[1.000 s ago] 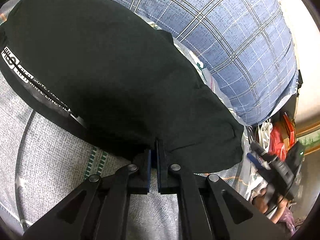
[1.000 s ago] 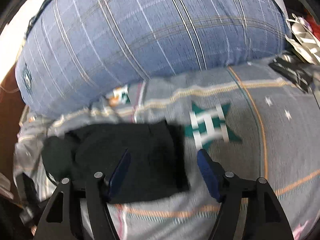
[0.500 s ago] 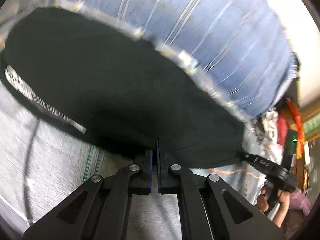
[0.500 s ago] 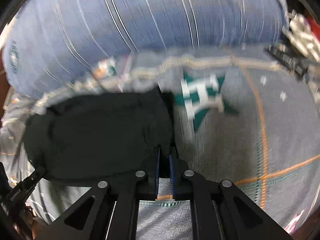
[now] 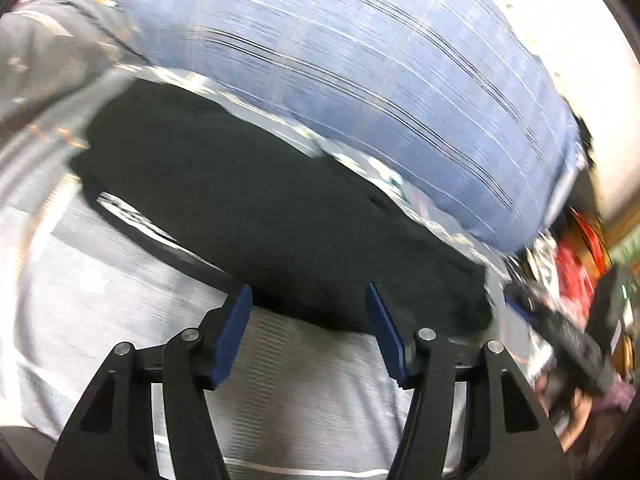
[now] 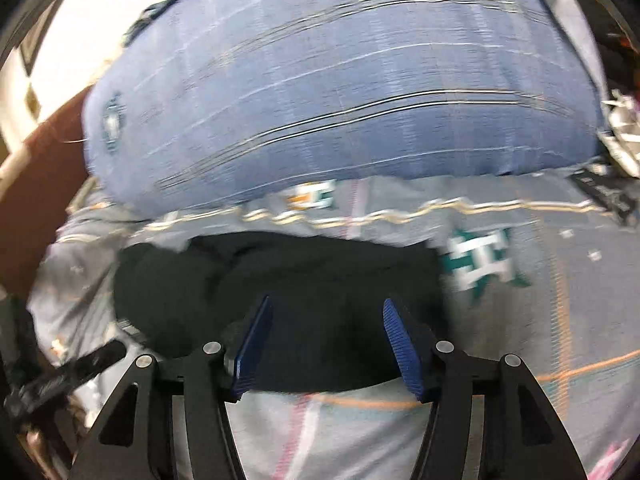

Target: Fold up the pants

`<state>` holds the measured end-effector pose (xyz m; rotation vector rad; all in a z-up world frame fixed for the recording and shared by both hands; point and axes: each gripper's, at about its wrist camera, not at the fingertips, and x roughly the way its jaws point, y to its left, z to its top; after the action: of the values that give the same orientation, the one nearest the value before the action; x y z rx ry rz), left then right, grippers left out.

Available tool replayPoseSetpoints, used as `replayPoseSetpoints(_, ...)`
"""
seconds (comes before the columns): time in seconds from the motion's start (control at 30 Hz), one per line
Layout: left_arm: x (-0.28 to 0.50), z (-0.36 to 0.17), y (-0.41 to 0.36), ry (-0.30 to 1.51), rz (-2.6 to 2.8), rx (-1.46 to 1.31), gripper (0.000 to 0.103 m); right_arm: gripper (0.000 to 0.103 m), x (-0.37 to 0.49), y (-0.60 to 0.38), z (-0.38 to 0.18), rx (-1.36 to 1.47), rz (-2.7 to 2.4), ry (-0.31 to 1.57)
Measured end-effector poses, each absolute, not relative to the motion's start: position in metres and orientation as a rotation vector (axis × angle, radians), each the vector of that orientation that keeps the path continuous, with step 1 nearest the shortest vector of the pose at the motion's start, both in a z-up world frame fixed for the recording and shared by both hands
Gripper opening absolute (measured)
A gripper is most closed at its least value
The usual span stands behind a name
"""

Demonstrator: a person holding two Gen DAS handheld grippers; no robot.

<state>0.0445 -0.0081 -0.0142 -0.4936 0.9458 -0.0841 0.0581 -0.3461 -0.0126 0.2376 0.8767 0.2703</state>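
The black pants [image 5: 256, 208] lie folded on the grey patterned bedspread [image 5: 120, 304], with a white printed stripe along their near left edge. My left gripper [image 5: 308, 300] is open and empty, its blue pads just at the pants' near edge. In the right wrist view the pants [image 6: 280, 280] lie as a dark bundle. My right gripper [image 6: 326, 312] is open and empty, held over their near edge. Both views are blurred by motion.
A large blue plaid pillow [image 5: 380, 72] lies right behind the pants and also shows in the right wrist view [image 6: 340, 80]. The other gripper [image 5: 568, 332] and red clutter [image 5: 576, 276] sit at the right. The bedspread [image 6: 540, 320] extends to the right.
Both grippers were shut on the pants' edge half a second ago; both have opened and let go. Both cameras have pulled back a little from the pants.
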Motion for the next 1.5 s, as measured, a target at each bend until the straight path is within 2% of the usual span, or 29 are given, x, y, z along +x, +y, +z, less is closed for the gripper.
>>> replayPoseSetpoints(0.2, 0.066, -0.014, 0.074, 0.994, 0.053, -0.618, 0.058, 0.060, 0.053, -0.268, -0.016, 0.199, 0.436, 0.932)
replayPoseSetpoints(0.3, 0.087, -0.018, 0.116, 1.014, 0.142, -0.675, 0.058, 0.065, 0.059, -0.224, -0.016, 0.202, 0.520, 0.965)
replayPoseSetpoints(0.43, 0.115, -0.034, 0.158, 1.046, 0.149, -0.759, 0.058, 0.065, 0.074, -0.163, -0.018, 0.205, 0.633, 0.992)
replayPoseSetpoints(0.57, 0.120, -0.054, 0.177, 0.997, 0.106, -0.830, 0.058, 0.065, 0.084, -0.093, -0.040, 0.146, 0.721, 1.028)
replayPoseSetpoints(0.67, 0.126, -0.069, 0.186, 1.036, 0.134, -0.841, 0.048, 0.065, 0.084, -0.064, -0.056, 0.094, 0.762, 1.047)
replayPoseSetpoints(0.93, 0.164, -0.080, 0.192, 1.102, 0.136, -0.810, 0.048, 0.064, 0.081, -0.010, -0.078, -0.151, 0.736, 1.018)
replayPoseSetpoints(1.0, 0.165, -0.081, 0.192, 1.098, 0.142, -0.808, 0.044, 0.064, 0.078, -0.002, -0.082, -0.213, 0.712, 1.014)
replayPoseSetpoints(1.03, 0.166, -0.080, 0.191, 1.094, 0.141, -0.793, 0.042, 0.061, 0.076, 0.002, -0.082, -0.246, 0.698, 1.000)
replayPoseSetpoints(1.1, 0.164, -0.079, 0.191, 1.088, 0.150, -0.780, 0.025, 0.048, 0.072, 0.009, -0.085, -0.329, 0.646, 0.979)
replayPoseSetpoints(1.17, 0.161, -0.079, 0.192, 1.087, 0.125, -0.796, 0.016, 0.037, 0.068, 0.013, -0.084, -0.350, 0.633, 0.967)
replayPoseSetpoints(1.2, 0.158, -0.076, 0.193, 1.082, 0.122, -0.796, 0.016, 0.017, 0.066, 0.013, -0.082, -0.363, 0.619, 0.954)
replayPoseSetpoints(1.23, 0.154, -0.073, 0.194, 1.078, 0.123, -0.797, 0.016, 0.001, 0.064, 0.014, -0.080, -0.380, 0.602, 0.949)
replayPoseSetpoints(1.5, 0.120, -0.054, 0.204, 1.024, 0.081, -0.841, 0.016, 0.001, 0.048, -0.007, -0.053, -0.270, 0.645, 0.949)
